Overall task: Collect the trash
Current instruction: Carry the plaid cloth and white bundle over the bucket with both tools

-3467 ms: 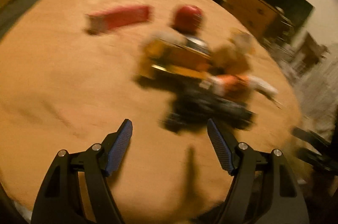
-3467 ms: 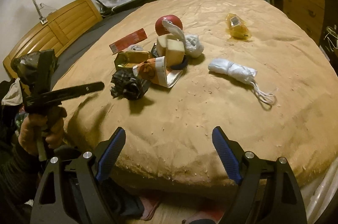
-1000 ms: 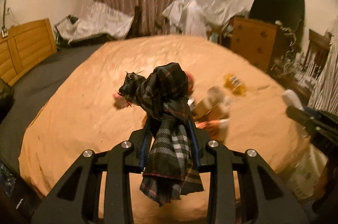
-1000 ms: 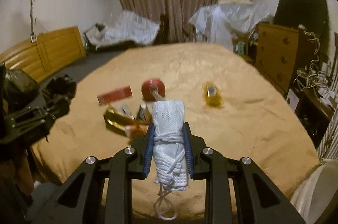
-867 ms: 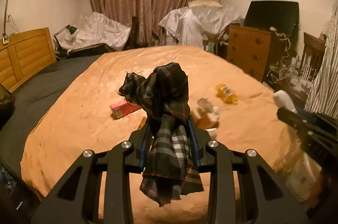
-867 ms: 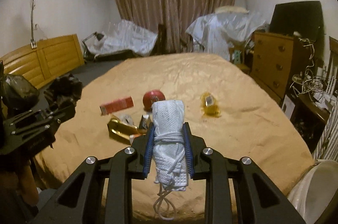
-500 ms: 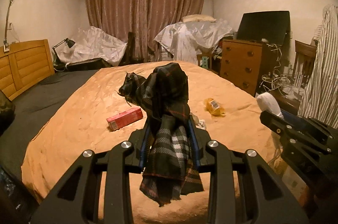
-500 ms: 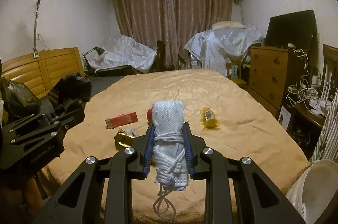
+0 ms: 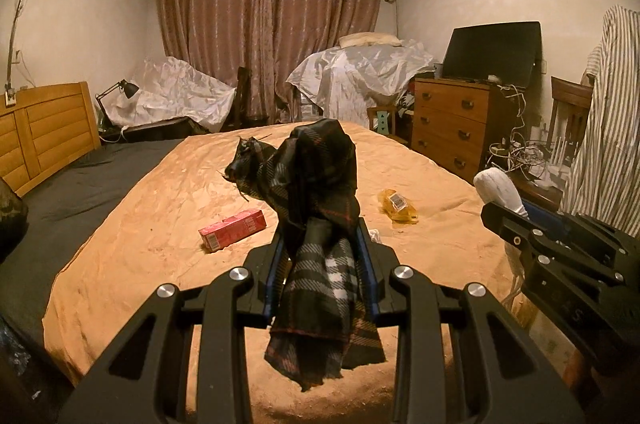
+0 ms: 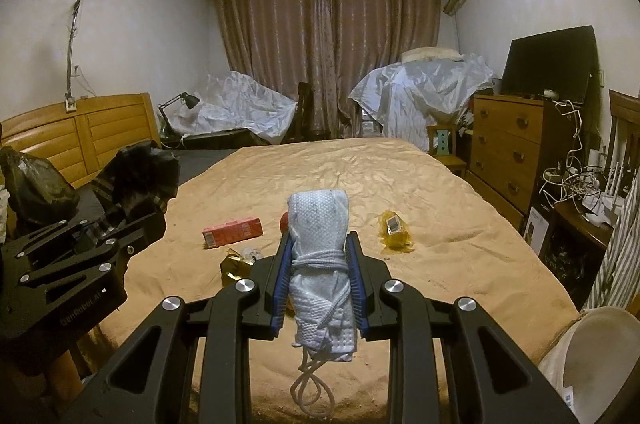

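Bedroom with closed curtains and a wide bed (image 10: 460,224) under a tan cover, the landmark for all that follows. Both hand-held grippers are raised above the near end of the bed, each loaded: the left hand-held gripper (image 9: 322,264) is clamped on a crumpled dark plaid cloth (image 9: 316,192), and the right hand-held gripper (image 10: 319,274) is clamped on a white mesh bundle (image 10: 320,236) tied with cord, whose loop hangs below the jaws. The step in hand appears to be carry-off of 2 collected pieces; the next move calls for a receptacle, and none is certain here, though a pale rounded rim (image 10: 600,352) sits off the bed's near right corner and a dark bag (image 10: 36,184) off its left side. Left on the bed's middle are a red carton (image 10: 233,232), a yellow wrapper (image 10: 394,230), a gold wrapper (image 10: 236,268) and a red round object, mostly hidden. A dresser (image 10: 508,160) stands right of the bed, a wooden headboard (image 10: 80,136) left; neither blocks the hands.
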`<state>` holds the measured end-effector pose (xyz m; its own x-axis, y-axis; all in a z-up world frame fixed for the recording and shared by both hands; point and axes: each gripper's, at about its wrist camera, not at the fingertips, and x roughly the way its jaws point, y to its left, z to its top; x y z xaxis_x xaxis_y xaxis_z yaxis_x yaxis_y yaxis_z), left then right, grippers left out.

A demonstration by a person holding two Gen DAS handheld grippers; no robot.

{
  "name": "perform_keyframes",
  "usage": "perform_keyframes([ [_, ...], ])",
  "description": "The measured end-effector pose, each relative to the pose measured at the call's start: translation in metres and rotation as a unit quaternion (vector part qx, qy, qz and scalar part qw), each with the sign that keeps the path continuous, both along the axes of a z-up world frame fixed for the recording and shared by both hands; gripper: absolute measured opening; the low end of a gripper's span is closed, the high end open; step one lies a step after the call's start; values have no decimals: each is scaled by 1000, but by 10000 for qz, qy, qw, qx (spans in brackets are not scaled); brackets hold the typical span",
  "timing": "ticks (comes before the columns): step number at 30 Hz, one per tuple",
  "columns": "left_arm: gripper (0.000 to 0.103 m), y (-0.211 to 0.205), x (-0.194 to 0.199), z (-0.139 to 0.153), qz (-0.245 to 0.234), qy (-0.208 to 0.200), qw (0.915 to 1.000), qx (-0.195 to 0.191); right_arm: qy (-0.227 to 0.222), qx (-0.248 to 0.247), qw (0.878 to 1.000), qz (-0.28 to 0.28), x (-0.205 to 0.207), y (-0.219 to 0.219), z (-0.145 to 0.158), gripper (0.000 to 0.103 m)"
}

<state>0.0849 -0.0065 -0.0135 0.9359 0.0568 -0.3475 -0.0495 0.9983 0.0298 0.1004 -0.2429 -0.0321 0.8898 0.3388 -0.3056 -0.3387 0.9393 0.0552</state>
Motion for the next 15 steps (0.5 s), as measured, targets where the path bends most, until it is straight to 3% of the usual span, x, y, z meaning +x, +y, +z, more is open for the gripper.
perform_keyframes([
  [15,30,-22,30,-15,-295,355,9989,109,198,-180,9991,-338,3,-31,15,28],
])
